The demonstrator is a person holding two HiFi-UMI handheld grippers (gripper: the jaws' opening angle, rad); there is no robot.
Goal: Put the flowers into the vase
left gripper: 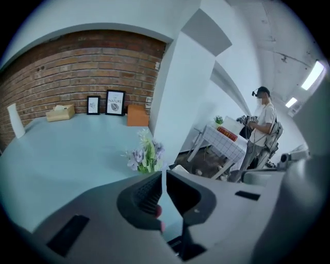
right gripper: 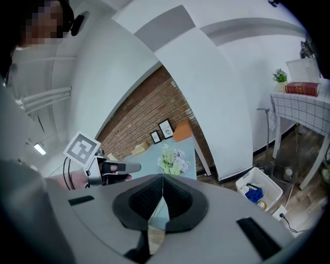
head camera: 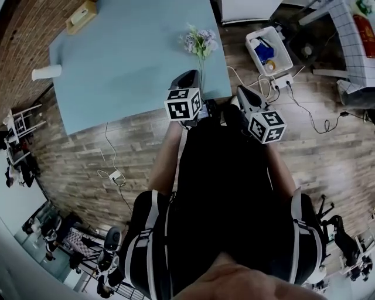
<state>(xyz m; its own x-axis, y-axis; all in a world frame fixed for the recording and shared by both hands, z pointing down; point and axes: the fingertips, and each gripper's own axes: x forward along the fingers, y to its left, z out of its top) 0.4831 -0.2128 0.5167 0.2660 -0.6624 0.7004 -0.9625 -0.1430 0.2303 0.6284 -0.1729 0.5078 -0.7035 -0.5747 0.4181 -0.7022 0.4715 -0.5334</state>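
Flowers: a small bunch, pale lilac and white heads with green leaves. They stand upright near the front right corner of the blue desk. Long axis vertical, heads up, and a thin stem runs down toward the desk edge. Cannot tell whether a clear vase already holds the stem. No separate vase shows on the desk.

Left gripper: fingers pressed together, nothing between them. It sits at the front edge of the desk, right before the bunch. In the left gripper view the flowers stand just beyond the closed tips, slightly to their left. Near, not touching.

Right gripper: fingers likewise closed and empty. It hangs off the desk's right corner, over the wood floor, with the bunch ahead of it across that corner. Farther off than the left.

Judgement: the left hand is the nearer. Its fingers would have to open first, then come in roughly level onto the upright stem below the heads.

Surroundings: a tissue box and a white cylinder at the far side of the desk. A white bin sits on the floor to the right.
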